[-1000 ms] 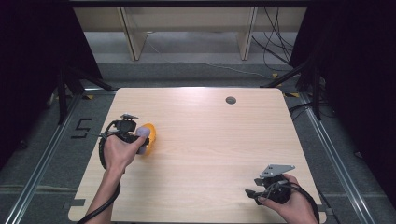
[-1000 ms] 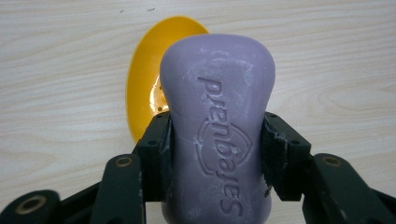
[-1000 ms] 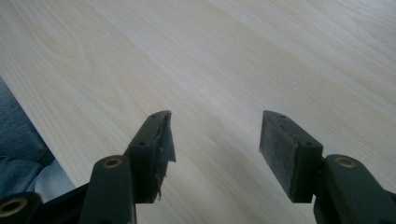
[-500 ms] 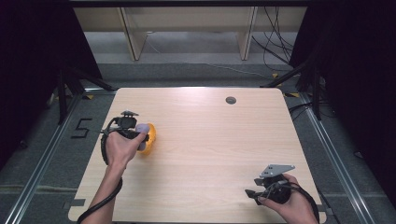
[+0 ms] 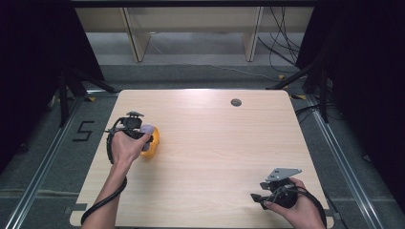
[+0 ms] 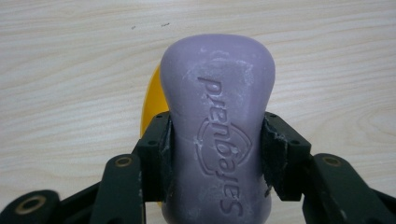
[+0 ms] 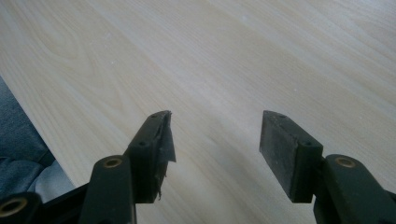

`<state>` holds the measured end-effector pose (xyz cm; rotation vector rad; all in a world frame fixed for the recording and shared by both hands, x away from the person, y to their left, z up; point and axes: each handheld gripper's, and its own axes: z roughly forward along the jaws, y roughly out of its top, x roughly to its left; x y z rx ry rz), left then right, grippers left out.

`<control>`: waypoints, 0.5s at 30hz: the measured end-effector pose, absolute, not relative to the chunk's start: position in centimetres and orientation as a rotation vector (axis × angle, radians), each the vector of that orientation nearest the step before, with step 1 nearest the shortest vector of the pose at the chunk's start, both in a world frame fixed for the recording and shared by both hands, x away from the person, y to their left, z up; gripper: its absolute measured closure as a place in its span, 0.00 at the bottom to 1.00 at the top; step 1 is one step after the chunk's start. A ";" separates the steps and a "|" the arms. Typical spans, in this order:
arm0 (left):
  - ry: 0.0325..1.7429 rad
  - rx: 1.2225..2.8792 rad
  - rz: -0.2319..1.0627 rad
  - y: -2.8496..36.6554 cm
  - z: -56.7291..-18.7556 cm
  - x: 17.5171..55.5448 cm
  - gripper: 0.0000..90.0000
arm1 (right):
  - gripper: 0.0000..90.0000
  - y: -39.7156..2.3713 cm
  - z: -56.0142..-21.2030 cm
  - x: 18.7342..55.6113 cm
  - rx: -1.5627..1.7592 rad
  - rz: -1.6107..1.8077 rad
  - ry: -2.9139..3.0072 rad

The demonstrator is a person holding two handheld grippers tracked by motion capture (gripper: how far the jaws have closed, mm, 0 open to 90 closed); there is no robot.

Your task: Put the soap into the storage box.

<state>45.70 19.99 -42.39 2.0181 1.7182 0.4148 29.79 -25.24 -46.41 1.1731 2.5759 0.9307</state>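
Table: pale wood, mostly bare, one small dark hole near the far edge. Plenty of free room across the middle and right; the action sits near the left edge.

Left gripper: clamped on a purple soap, pads pressing its narrow waist from both sides (a sensible spot, the bar flares above and below, so it can't easily slide out). Soap lies lengthwise along the jaws, embossed face up toward the camera.

Dish: yellow, on the table just under and beside the soap; in the left gripper view its yellow rim peeks out left of the bar. Cannot tell whether the soap touches it or hangs just above. Judging by this, the soap is being set into the dish or lifted from it.

Right gripper: parked near the front right corner, jaws spread wide, nothing between them, only bare wood ahead. The left pad's facing looks torn and peeling. It rests close to the table's near edge, well apart from the soap.
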 end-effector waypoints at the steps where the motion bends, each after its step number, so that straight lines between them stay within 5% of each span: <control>1: 1.716 2.010 0.412 20.0 -42.5 45.9 0.54 | 0.49 -25.3 -46.4 29.8 1.174 0.931 2.578; 15: 1.726 2.042 0.396 20.0 -43.4 47.0 0.54 | 0.49 -25.2 -46.3 29.7 1.201 0.930 2.583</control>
